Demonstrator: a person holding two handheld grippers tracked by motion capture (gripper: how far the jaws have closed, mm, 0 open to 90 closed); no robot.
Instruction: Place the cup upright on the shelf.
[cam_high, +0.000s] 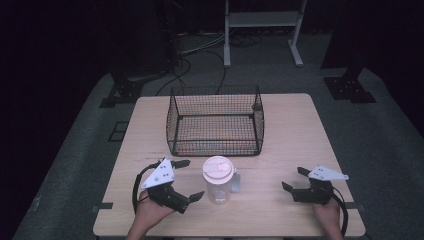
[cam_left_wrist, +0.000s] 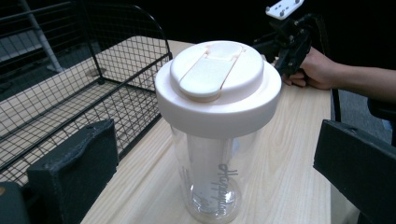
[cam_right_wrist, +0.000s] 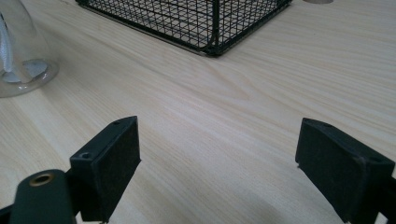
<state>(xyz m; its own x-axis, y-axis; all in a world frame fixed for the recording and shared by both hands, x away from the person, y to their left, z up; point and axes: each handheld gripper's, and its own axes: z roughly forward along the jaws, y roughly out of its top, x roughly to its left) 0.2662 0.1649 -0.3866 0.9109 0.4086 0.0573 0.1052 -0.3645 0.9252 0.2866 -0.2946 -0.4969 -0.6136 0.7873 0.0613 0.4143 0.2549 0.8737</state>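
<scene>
Left gripper (cam_high: 192, 178): my jaws spread wide, flanking the bottle, not touching.
Bottle (cam_high: 218, 181): clear plastic cylinder with a round cream flip lid, upright on the pale wood-grain table (cam_high: 295, 135), front centre.
Basket (cam_high: 215, 120): black wire mesh, rectangular, just behind the bottle.
Right gripper (cam_high: 295, 179): my jaws wide, holding nothing.

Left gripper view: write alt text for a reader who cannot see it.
A clear plastic bottle with a pale pink flip-top lid stands upright on the light wooden table, between the left gripper's two open black jaws and apart from both. A black wire mesh basket sits at left; at upper right a hand holds the right gripper.
</scene>
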